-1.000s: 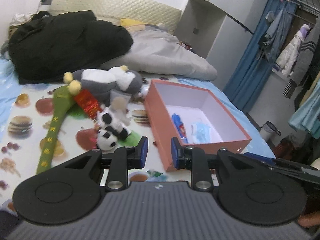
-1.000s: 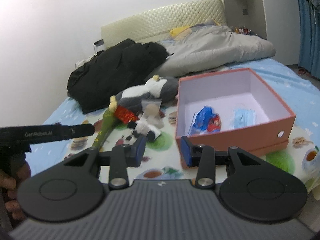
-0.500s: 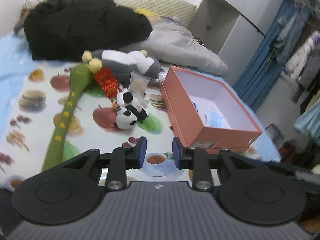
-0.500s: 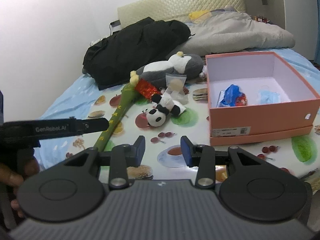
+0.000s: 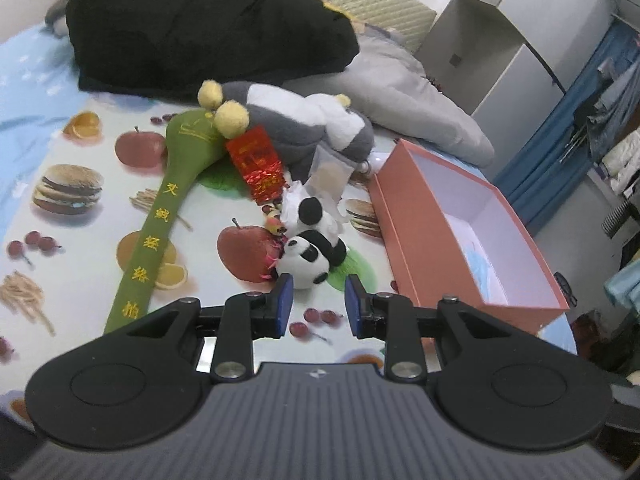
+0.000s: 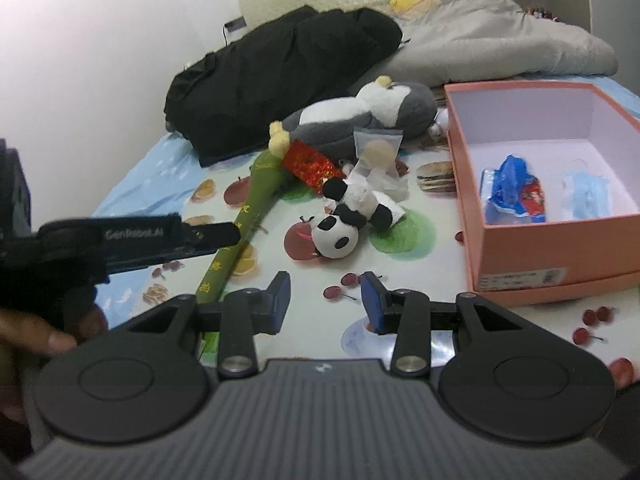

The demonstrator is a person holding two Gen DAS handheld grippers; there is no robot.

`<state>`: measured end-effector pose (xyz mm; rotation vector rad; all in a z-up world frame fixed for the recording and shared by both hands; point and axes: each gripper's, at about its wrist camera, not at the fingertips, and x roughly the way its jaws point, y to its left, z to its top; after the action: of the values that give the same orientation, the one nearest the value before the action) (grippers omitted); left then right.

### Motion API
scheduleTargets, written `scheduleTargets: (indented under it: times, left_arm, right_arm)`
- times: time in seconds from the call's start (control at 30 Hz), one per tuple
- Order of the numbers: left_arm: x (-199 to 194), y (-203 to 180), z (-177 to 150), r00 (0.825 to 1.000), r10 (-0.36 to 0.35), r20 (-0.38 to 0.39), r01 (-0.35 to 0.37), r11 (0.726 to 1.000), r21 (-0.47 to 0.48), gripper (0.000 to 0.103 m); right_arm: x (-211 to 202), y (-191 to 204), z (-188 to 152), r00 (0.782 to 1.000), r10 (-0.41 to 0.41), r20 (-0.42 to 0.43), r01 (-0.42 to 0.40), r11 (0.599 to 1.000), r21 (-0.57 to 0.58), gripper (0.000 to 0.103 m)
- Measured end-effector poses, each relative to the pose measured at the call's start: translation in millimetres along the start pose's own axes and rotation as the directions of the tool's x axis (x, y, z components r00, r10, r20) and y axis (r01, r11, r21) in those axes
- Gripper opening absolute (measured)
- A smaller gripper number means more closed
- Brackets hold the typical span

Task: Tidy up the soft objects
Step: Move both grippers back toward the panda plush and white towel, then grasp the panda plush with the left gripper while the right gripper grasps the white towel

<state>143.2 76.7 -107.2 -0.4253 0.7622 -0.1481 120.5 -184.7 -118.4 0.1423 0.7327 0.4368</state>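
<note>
A small panda plush [image 5: 310, 246] [image 6: 346, 222] lies on the fruit-print sheet, just beyond my open, empty left gripper [image 5: 318, 303]. A long green plush stick [image 5: 168, 216] [image 6: 248, 216], a red foil packet [image 5: 258, 158] [image 6: 310, 160], a clear bag [image 5: 330, 174] [image 6: 376, 150] and a grey-white penguin plush [image 5: 304, 124] [image 6: 360, 118] lie behind it. An open pink box [image 5: 416, 236] [image 6: 556, 264] at the right holds a blue packet [image 6: 514, 190] and a face mask [image 6: 588, 192]. My right gripper [image 6: 325, 303] is open and empty.
A black coat [image 5: 200, 28] [image 6: 288, 64] and a grey duvet [image 5: 412, 100] [image 6: 500, 48] lie at the head of the bed. The left gripper's side [image 6: 132, 236] shows at the left of the right wrist view. A wardrobe [image 5: 516, 40] and hanging clothes stand to the right.
Both grippers have moved left and closer to the toys. The panda now lies just ahead of the left fingers. Both stay open.
</note>
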Motion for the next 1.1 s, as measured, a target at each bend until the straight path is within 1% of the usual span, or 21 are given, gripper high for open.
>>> scheduleTargets:
  times: [0.07, 0.13, 0.23, 0.27, 0.3, 0.37, 0.5, 0.57, 0.6, 0.67, 0.73, 0.77, 0.83, 0.9, 0.97, 1.1]
  left_arm:
    - [14.8, 8.2, 5.8, 1.0, 0.011, -0.009, -0.011, 1.0, -0.003, 0.033]
    - [31.0, 17.4, 11.9, 1.0, 0.004, -0.016, -0.005, 1.0, -0.015, 0.033]
    - [57.0, 32.8, 19.4, 1.0, 0.003, -0.029, -0.004, 0.999, -0.041, 0.044]
    - [64.4, 37.9, 21.5, 0.999, 0.0, -0.032, -0.002, 0.999, -0.048, 0.045]
    - [72.8, 42.9, 24.3, 0.999, -0.006, -0.036, 0.004, 0.999, -0.054, 0.045]
    - [89.0, 51.9, 30.9, 0.999, -0.014, -0.047, 0.011, 0.998, -0.068, 0.045]
    - [117.2, 59.5, 39.7, 0.996, -0.062, -0.069, 0.058, 0.996, -0.061, 0.046]
    - [130.8, 61.9, 41.3, 0.992, -0.085, -0.089, 0.079, 0.994, -0.077, 0.049]
    - [137.9, 63.7, 41.5, 0.989, -0.108, -0.102, 0.099, 0.991, -0.091, 0.05]
    - [147.2, 65.8, 40.9, 0.982, -0.147, -0.12, 0.134, 0.985, -0.108, 0.057]
    - [155.0, 67.8, 38.3, 0.977, -0.169, -0.132, 0.153, 0.98, -0.123, 0.063]
    - [158.6, 69.4, 36.8, 0.973, -0.187, -0.138, 0.168, 0.976, -0.135, 0.065]
    - [165.1, 72.9, 33.0, 0.965, -0.22, -0.146, 0.198, 0.969, -0.148, 0.065]
    - [168.8, 74.7, 28.5, 0.963, -0.224, -0.152, 0.202, 0.968, -0.148, 0.065]
    - [171.5, 75.7, 25.6, 0.959, -0.234, -0.156, 0.212, 0.966, -0.149, 0.065]
    - [176.0, 73.8, 20.4, 0.954, -0.253, -0.158, 0.232, 0.962, -0.143, 0.065]
  right_arm:
    - [14.2, -0.2, 3.8, 1.0, 0.0, -0.012, 0.0, 1.0, -0.007, 0.042]
    - [29.4, -1.0, 7.2, 1.0, -0.01, -0.024, 0.01, 1.0, -0.017, 0.042]
    - [56.9, -4.3, 11.8, 0.999, -0.023, -0.046, 0.022, 1.0, -0.02, 0.043]
    - [65.5, -5.5, 13.1, 0.998, -0.023, -0.052, 0.022, 1.0, -0.018, 0.048]
    - [73.7, -6.4, 14.1, 0.998, -0.023, -0.054, 0.022, 1.0, -0.019, 0.056]
    - [89.2, -7.7, 16.5, 0.999, -0.022, -0.05, 0.021, 0.999, -0.025, 0.06]
    - [116.5, -12.4, 24.2, 0.998, -0.038, -0.044, 0.036, 0.999, -0.04, 0.06]
    - [129.2, -16.0, 28.1, 0.997, -0.062, -0.047, 0.059, 0.997, -0.058, 0.06]
    - [134.4, -17.9, 29.3, 0.996, -0.077, -0.048, 0.074, 0.995, -0.067, 0.06]
    - [142.9, -21.7, 31.0, 0.991, -0.124, -0.049, 0.119, 0.989, -0.093, 0.06]
    - [148.9, -27.1, 31.8, 0.988, -0.147, -0.053, 0.141, 0.985, -0.103, 0.059]
    - [151.1, -30.0, 31.6, 0.985, -0.162, -0.052, 0.156, 0.983, -0.1, 0.059]
    - [154.9, -34.7, 31.1, 0.982, -0.182, -0.047, 0.178, 0.981, -0.076, 0.059]
    - [156.0, -38.8, 32.1, 0.982, -0.187, -0.032, 0.186, 0.982, -0.038, 0.054]
    - [156.8, -41.7, 34.5, 0.98, -0.199, -0.015, 0.199, 0.98, -0.012, 0.053]
    - [166.3, -48.5, 43.8, 0.976, -0.216, -0.007, 0.216, 0.976, 0.024, 0.052]
